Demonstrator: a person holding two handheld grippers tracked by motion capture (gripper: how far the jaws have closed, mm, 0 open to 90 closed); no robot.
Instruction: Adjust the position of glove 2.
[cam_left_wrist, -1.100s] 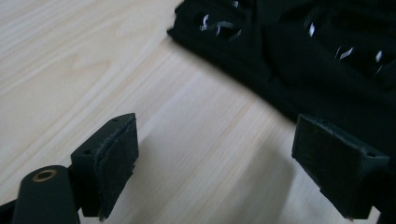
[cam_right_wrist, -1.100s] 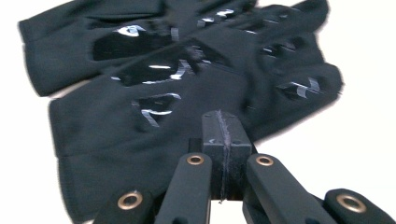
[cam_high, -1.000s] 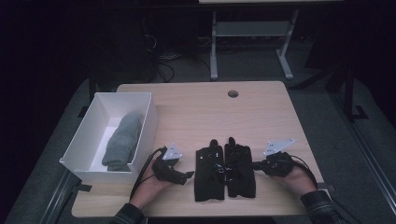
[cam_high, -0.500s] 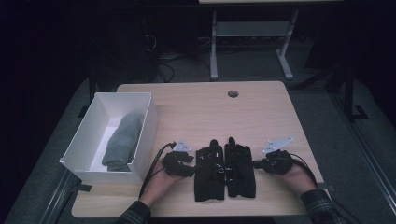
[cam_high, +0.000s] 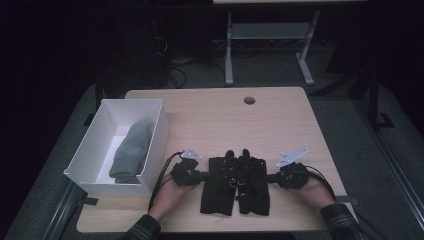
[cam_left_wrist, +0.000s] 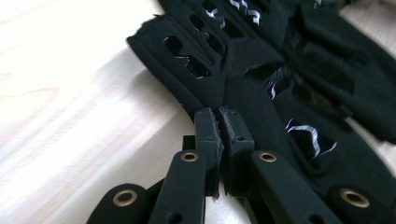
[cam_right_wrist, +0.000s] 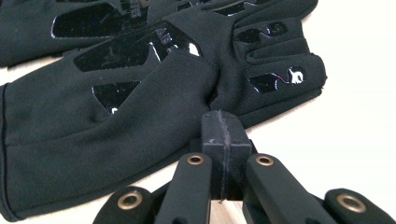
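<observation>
At the gloves (cam_high: 235, 182), left tongs (cam_high: 204, 176) have just closed.

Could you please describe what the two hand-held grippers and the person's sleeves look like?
Both are black. The left hand-held gripper and the right hand-held gripper each carry a pale grey three-cornered plate on top and trail a black cable. Their jaws are flat black bars with brass-coloured rivets. The sleeves are dark plaid.

Left gripper (cam_high: 204, 175) jaws have just closed; right gripper (cam_high: 270, 177) jaws are pressed together, both held low.
</observation>
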